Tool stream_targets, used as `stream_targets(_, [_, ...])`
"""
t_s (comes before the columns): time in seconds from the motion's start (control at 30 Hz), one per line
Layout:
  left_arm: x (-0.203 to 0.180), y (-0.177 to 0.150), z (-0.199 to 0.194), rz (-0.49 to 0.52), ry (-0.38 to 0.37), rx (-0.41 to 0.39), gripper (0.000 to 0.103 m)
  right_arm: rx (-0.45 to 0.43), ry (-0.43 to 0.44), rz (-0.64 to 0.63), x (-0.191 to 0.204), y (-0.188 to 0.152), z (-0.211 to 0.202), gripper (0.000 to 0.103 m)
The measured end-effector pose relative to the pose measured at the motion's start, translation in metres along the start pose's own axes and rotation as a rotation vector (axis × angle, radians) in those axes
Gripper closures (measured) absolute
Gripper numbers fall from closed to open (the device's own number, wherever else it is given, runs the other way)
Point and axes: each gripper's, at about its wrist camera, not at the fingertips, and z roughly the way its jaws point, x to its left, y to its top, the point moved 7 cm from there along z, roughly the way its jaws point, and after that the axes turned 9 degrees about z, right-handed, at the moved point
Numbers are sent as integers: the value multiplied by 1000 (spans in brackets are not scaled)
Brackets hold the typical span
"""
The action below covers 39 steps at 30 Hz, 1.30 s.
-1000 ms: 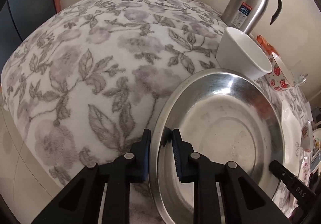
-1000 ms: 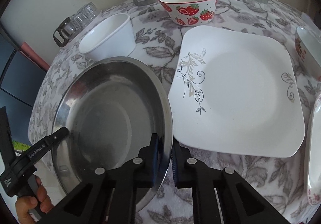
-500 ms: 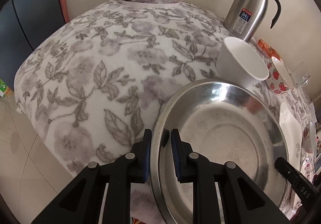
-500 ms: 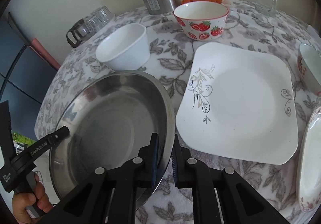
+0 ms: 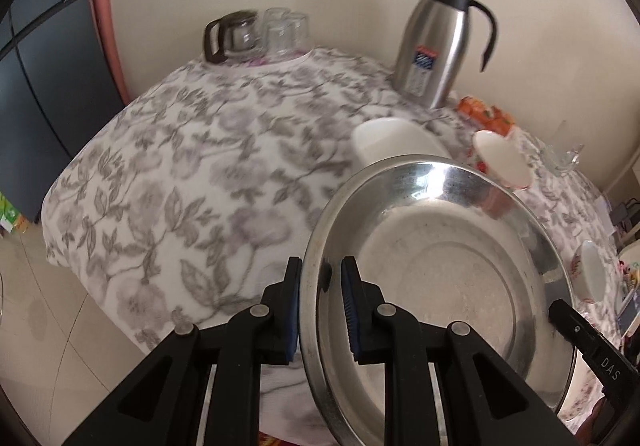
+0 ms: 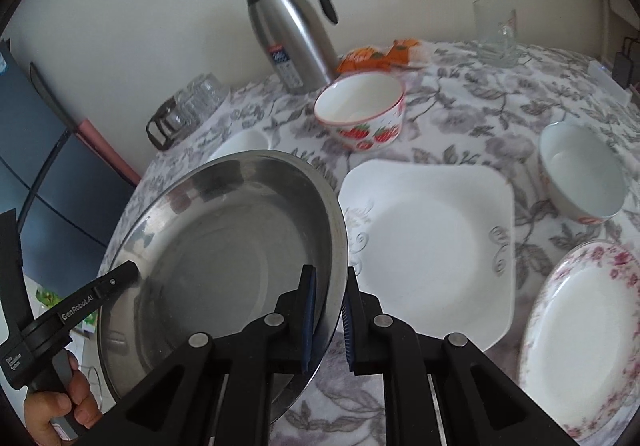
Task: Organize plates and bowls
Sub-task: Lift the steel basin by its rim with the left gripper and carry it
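A large steel plate (image 5: pixel 432 270) (image 6: pixel 224 254) hangs above the flowered tablecloth (image 5: pixel 192 174), held at opposite rims by both grippers. My left gripper (image 5: pixel 320 306) is shut on its left rim, and my right gripper (image 6: pixel 328 310) is shut on its right rim. A plain white bowl (image 5: pixel 392 138) (image 6: pixel 244 140) sits behind the plate, mostly hidden in the right wrist view. On the table lie a square white plate (image 6: pixel 432 246), a strawberry bowl (image 6: pixel 360 110) (image 5: pixel 502 158), a small white bowl (image 6: pixel 580 174) and a pink-flowered plate (image 6: pixel 580 334).
A steel thermos jug (image 5: pixel 436 42) (image 6: pixel 292 34) stands at the back by the wall. A glass pot and upturned glasses (image 5: pixel 260 34) sit at the far left corner, a glass mug (image 6: pixel 496 34) at the back right, orange packets (image 6: pixel 380 54) near the jug. A hand (image 6: pixel 60 406) holds the left gripper.
Both grippers have lifted the steel plate up off the table, and more of the table now shows beneath and beyond it. Both grips stay closed on its rims.
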Motion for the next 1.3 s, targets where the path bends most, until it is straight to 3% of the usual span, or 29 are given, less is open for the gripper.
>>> stream_targets(0.13, [-28, 15, -4, 4, -41, 6, 83, -58, -28, 7, -21, 20, -18, 90])
stream_targets(0.3, [-68, 27, -1, 44, -36, 21, 83, -98, -53, 35, -53, 39, -29, 90])
stream_targets(0.6, [-120, 32, 34, 34, -94, 113, 83, -102, -111, 78, -102, 57, -27, 89])
stream_targets(1.3, [-148, 30, 80, 13, -24, 182, 78, -7, -159, 105, -139, 54, 12, 88])
